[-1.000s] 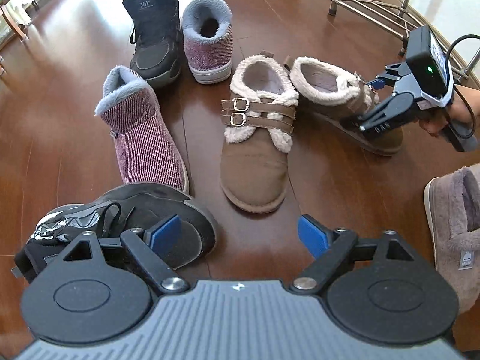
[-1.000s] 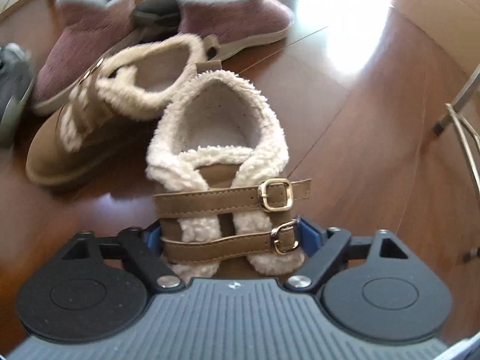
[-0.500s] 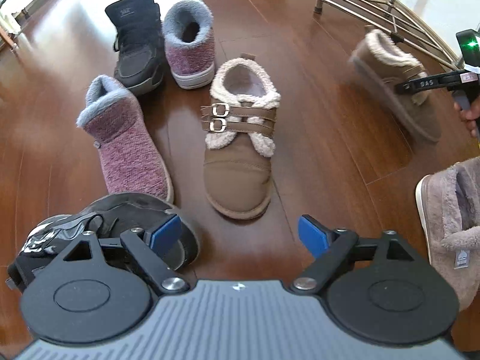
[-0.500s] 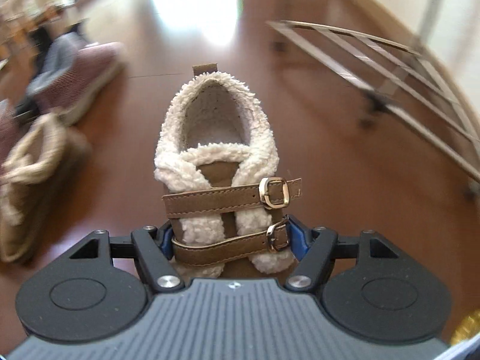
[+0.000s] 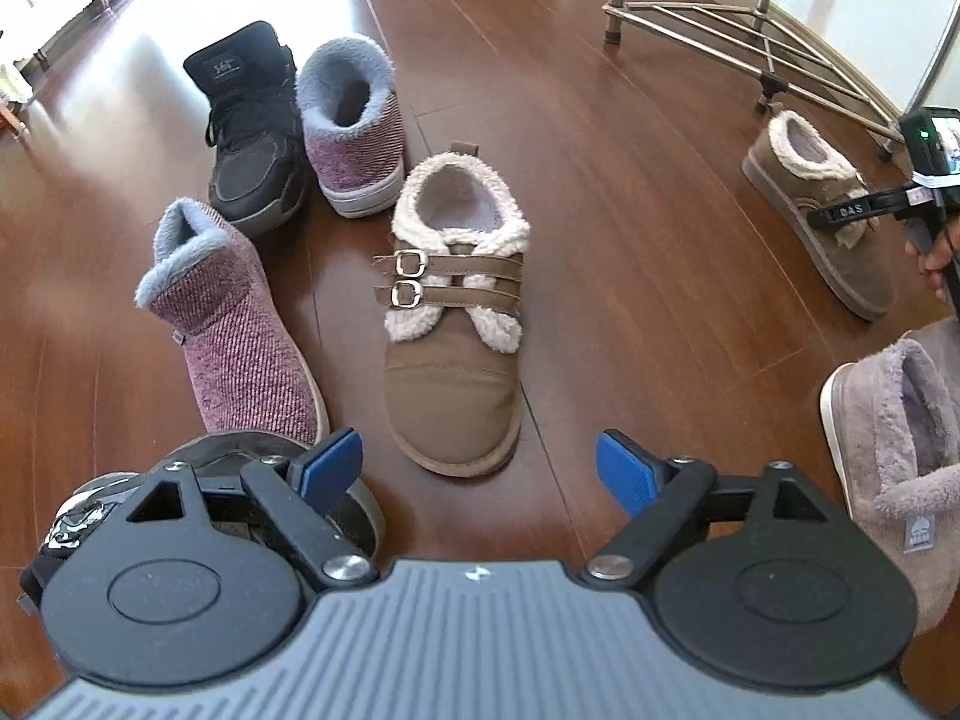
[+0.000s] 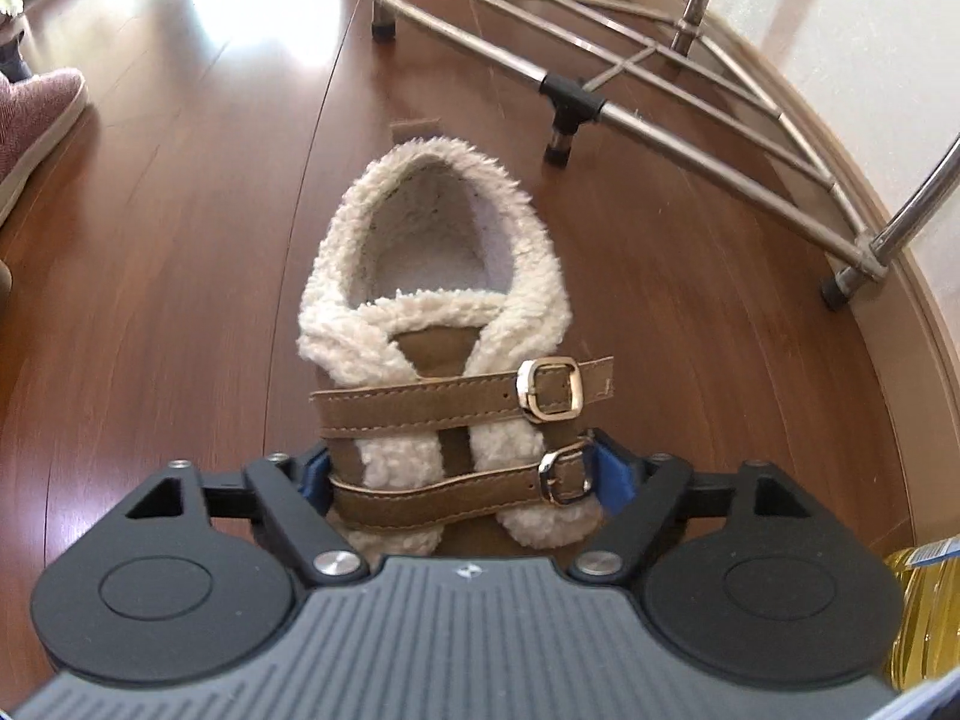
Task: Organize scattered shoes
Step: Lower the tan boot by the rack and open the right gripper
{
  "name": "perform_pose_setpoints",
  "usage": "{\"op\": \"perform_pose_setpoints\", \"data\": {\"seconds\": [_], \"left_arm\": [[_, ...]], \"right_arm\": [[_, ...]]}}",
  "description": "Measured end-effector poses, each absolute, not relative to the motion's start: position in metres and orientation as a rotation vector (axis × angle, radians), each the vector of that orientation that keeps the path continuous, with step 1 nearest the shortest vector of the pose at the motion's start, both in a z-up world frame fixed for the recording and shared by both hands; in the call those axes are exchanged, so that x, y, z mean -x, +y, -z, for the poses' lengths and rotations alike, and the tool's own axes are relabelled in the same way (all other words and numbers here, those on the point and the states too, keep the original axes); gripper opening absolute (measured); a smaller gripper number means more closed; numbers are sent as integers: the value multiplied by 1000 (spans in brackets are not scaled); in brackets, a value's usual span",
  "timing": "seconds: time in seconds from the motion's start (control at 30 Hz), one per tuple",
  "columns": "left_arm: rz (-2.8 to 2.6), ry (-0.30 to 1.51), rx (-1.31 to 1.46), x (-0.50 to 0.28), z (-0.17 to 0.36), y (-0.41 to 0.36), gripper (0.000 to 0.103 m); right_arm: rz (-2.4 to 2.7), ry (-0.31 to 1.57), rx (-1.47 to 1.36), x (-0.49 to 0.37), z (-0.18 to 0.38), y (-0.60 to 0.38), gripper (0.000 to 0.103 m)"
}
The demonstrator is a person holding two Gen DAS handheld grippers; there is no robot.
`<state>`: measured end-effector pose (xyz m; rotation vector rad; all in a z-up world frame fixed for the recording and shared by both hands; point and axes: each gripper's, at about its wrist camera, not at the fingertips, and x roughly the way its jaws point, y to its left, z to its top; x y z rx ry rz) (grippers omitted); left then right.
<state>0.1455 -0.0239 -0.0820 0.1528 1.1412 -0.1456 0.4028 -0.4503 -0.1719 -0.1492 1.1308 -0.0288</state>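
Right wrist view: the right gripper (image 6: pixel 462 480) straddles a brown fleece-lined buckle shoe (image 6: pixel 438 312) standing on the wooden floor (image 6: pixel 150 276) near a metal rack (image 6: pixel 690 114); its blue fingers (image 6: pixel 612 474) are spreading, the shoe between them. The left gripper (image 5: pixel 480 471) has fingers wide apart, empty, above the matching brown shoe (image 5: pixel 453 348), maroon boots (image 5: pixel 240 330) and a black sneaker (image 5: pixel 252 132) beyond.

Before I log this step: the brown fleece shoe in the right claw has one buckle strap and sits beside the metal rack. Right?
Not quite. The right wrist view shows two buckle straps on the brown fleece shoe, not one. It does sit between the opening jaws of the right claw, beside the metal rack.
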Motion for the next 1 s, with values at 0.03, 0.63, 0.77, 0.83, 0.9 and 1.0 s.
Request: {"op": "perform_pose_setpoints", "data": {"seconds": [0.03,0.63,0.77,0.83,0.9,1.0], "left_arm": [[145,1139,-153,-146,83,-23,87],[196,1111,-108,-208,173,-17,88],[165,1119,-90,-227,190,-17,88],[152,1132,-97,-235,200,-17,93],[143,1136,-97,-241,210,-17,94],[146,1084,-100,-238,214,-20,83]], "right_arm": [[29,1131,165,-401,168,-448,80],[-158,868,-234,-282,60,-417,102],[-149,816,-193,-287,49,-424,102],[-130,809,-201,-291,45,-430,102],[-111,814,-220,-295,45,-434,102],[-100,839,-237,-299,54,-437,102]]}}
